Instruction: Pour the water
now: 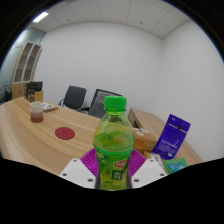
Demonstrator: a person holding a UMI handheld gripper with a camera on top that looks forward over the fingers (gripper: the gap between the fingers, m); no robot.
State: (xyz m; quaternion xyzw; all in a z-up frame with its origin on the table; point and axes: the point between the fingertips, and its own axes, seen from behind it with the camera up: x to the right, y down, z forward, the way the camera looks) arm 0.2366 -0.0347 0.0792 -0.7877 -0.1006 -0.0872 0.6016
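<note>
The bottle (pixel 114 145), green-capped with a green label, sits upright between the pads (pixel 91 160) of the gripper (pixel 113 168), which appears closed on its labelled body. Thin plastic probably flexes and slips, so the waist is the sound hold. Beyond, across the bench (pixel 30 140), stands a cup (pixel 37 111) near a red coaster (pixel 65 132).

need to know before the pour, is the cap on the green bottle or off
On. The green cap sits on the bottle, which stands upright between the gripper fingers.
</note>
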